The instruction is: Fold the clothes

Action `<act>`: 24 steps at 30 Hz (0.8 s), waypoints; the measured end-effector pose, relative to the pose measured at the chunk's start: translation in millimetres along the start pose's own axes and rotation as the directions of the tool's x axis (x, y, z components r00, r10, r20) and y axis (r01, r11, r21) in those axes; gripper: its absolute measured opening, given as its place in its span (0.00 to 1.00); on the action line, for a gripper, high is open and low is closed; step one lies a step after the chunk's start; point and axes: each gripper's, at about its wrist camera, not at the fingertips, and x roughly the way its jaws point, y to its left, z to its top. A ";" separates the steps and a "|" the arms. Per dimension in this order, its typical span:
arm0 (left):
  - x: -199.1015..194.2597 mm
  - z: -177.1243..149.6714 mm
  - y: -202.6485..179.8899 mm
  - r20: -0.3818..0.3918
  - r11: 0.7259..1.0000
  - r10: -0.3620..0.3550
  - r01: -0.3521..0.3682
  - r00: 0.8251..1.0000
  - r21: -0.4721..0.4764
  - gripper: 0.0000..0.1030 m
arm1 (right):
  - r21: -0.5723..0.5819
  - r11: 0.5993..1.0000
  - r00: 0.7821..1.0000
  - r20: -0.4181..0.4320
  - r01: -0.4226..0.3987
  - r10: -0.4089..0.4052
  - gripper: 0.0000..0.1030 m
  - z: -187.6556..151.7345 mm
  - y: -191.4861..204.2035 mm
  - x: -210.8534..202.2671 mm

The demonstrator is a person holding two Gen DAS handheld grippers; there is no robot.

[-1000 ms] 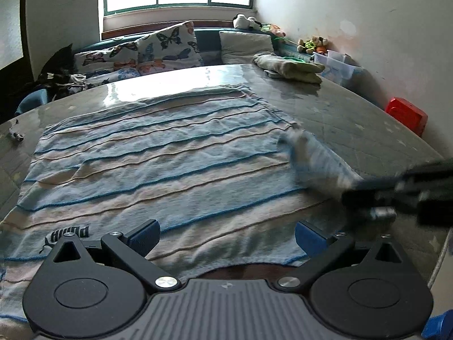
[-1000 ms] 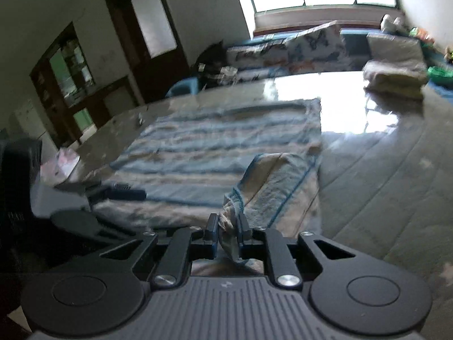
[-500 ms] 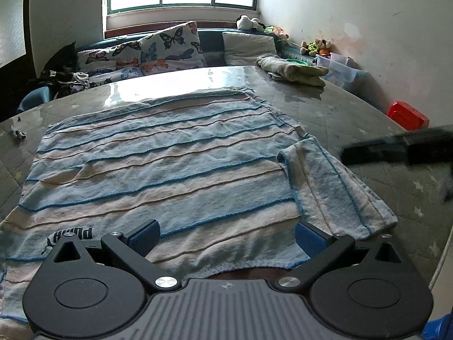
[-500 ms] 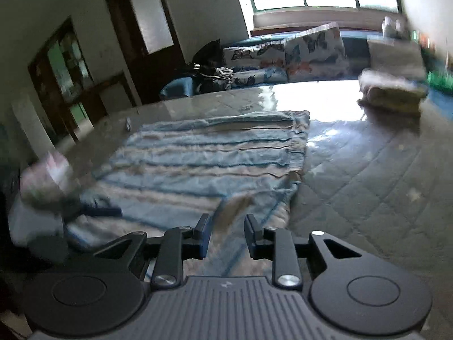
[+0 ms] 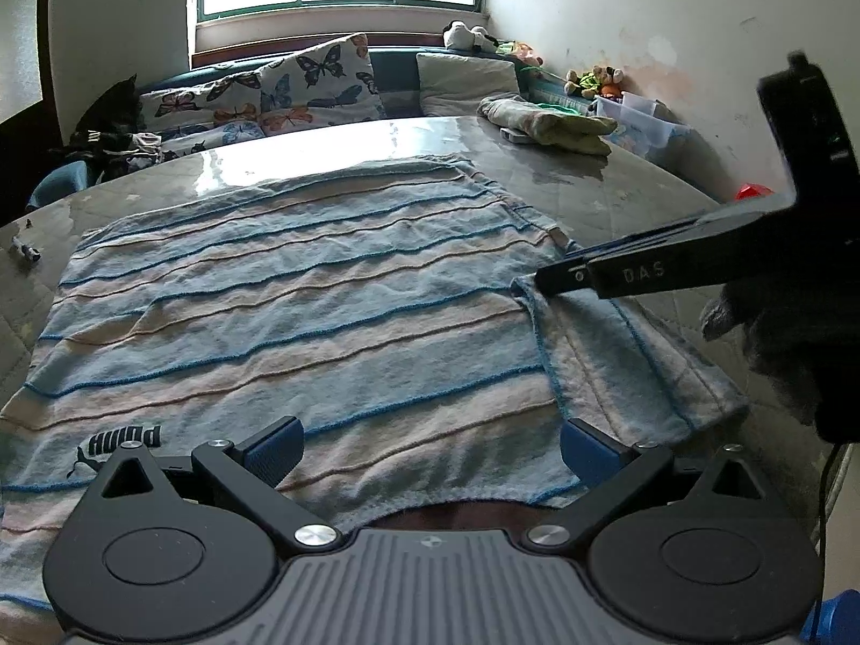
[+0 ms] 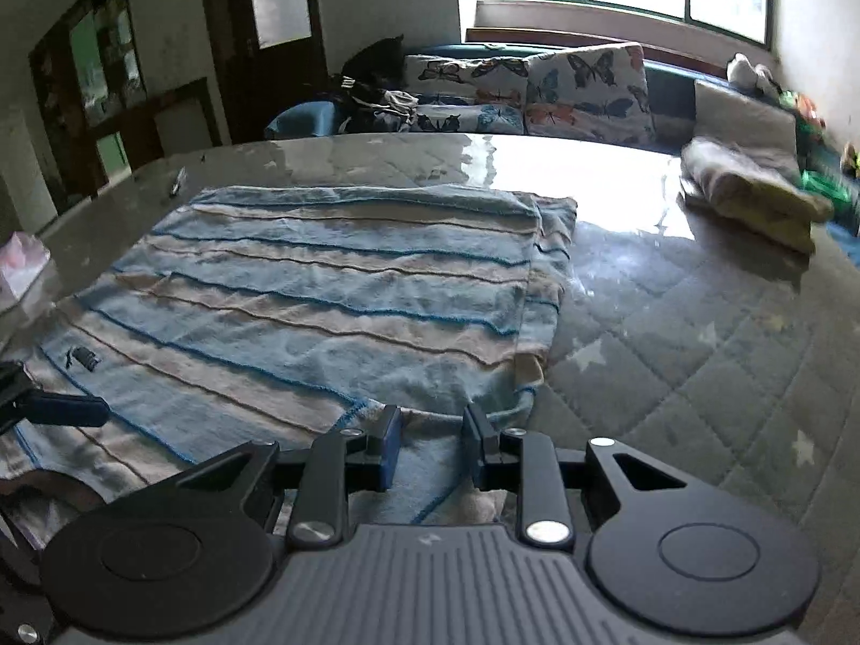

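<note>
Nearest to us, the left gripper (image 5: 430, 449) hangs with its blue-padded jaws spread wide and nothing pinched between them. The blue-and-beige striped knit shirt (image 5: 301, 317) lies flat directly beneath and ahead of it, with the neckline just under the gap and the black printed logo (image 5: 115, 446) beside the left pad.

The right gripper (image 6: 427, 446) has just been parting its jaws. They stand a little apart now, released, with a folded-in sleeve (image 5: 618, 355) of the shirt under the gap but not pressed by the pads (the cloth lies slack on the table).

Beyond both claws the shirt's body spreads across the glossy quilted grey tabletop (image 6: 699, 355), its hem farthest from us. Well past it, ahead and to the right, sits a folded pale green-and-grey cloth bundle (image 5: 548, 123), and behind that the butterfly-print cushions (image 5: 317, 86) under the window.
</note>
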 end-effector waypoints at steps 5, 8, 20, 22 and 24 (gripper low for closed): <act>-8.4 -1.0 12.9 0.016 0.999 0.020 -0.020 1.000 -0.030 1.00 | -0.036 0.999 1.000 -0.001 -0.011 0.011 0.25 -6.5 4.6 -24.6; -13.7 -2.3 22.6 0.022 0.998 0.040 -0.038 0.999 -0.059 1.00 | -0.061 0.998 1.000 -0.012 -0.027 0.026 0.25 -20.5 11.1 -42.4; -51.1 -19.6 86.9 0.049 0.956 0.220 -0.205 0.974 -0.208 1.00 | -0.064 0.998 1.000 -0.020 -0.023 0.022 0.25 -50.0 25.8 -64.0; -62.7 -24.1 107.4 0.058 0.930 0.284 -0.260 0.957 -0.261 1.00 | -0.067 0.997 0.999 -0.017 -0.028 0.027 0.25 -47.2 27.8 -61.7; -74.4 -30.2 127.5 0.056 0.895 0.348 -0.314 0.936 -0.316 1.00 | -0.074 0.997 0.999 -0.021 -0.033 0.032 0.25 -44.8 30.7 -57.0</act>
